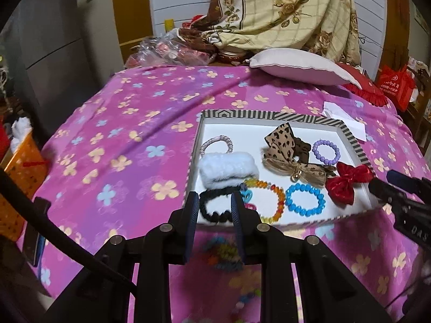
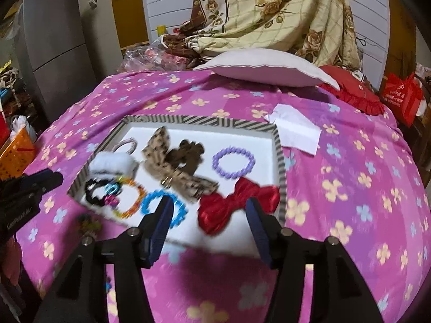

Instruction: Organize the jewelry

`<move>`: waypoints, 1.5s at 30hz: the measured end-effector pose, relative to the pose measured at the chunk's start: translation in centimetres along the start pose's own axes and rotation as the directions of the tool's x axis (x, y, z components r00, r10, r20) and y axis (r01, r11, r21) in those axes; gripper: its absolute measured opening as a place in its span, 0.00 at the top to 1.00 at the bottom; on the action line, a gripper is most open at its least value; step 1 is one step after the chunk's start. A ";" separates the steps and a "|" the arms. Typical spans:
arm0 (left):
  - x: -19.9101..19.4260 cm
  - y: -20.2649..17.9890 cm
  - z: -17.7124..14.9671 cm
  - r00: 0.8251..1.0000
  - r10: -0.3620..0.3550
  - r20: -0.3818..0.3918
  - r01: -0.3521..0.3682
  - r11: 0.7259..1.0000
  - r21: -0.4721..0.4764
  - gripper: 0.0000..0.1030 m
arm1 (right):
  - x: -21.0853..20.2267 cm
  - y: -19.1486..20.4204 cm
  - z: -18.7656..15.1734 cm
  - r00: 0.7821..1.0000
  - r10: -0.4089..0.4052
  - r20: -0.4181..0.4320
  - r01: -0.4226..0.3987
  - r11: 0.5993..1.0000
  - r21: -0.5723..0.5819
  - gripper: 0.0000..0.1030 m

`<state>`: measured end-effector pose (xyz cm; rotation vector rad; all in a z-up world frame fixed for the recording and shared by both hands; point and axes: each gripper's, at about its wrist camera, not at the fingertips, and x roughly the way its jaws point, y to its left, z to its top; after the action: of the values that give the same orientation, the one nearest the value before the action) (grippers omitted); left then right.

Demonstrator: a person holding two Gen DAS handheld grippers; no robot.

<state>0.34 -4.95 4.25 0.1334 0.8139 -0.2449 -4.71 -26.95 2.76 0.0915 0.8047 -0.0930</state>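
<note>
A striped-rim white tray (image 1: 269, 115) (image 2: 188, 120) on the bed holds hair ties, bows and bead bracelets. In the left wrist view my left gripper (image 1: 214, 202) is open and empty above the tray's near left corner, over a black scrunchie (image 1: 215, 210). Beside it lie a white fluffy scrunchie (image 1: 229, 167), an orange bracelet (image 1: 272, 199), a blue bracelet (image 1: 305, 197) and a leopard bow (image 1: 285, 150). A multicoloured hair tie (image 1: 223, 254) lies on the bedspread in front of the tray. My right gripper (image 2: 210, 207) is open and empty over a red bow (image 2: 237, 202).
A purple bracelet (image 2: 233, 162) lies in the tray's far right. White paper (image 2: 295, 130) lies beyond the tray. A pillow (image 2: 266, 67) and a red cushion (image 2: 353, 91) sit at the bed's far end. An orange basket (image 1: 21, 177) stands left of the bed.
</note>
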 end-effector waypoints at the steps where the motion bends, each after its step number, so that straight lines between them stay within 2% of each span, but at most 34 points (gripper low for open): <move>1: -0.4 0.2 -0.3 1.000 0.006 0.005 -0.006 1.000 -0.001 0.75 | -0.3 0.3 -0.4 1.000 0.004 0.000 -0.004 1.000 -0.001 0.42; 17: -5.8 1.8 -4.3 0.997 0.040 0.066 -0.037 0.998 -0.047 0.75 | -5.9 5.6 -5.5 0.998 0.059 0.021 -0.058 0.998 -0.015 0.38; 32: -9.4 2.2 -6.0 0.991 0.048 0.121 -0.043 0.998 -0.049 0.75 | -8.7 7.7 -7.1 0.997 0.069 0.036 -0.067 0.997 -0.037 0.34; 45: -9.8 2.0 -6.5 0.991 0.045 0.124 -0.039 0.998 -0.047 0.75 | -9.6 7.7 -7.2 0.997 0.060 0.044 -0.058 0.998 -0.039 0.33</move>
<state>-10.16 -0.06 7.11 0.0920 0.6910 -0.1933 -15.58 -18.02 5.09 0.0775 0.7581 -0.0241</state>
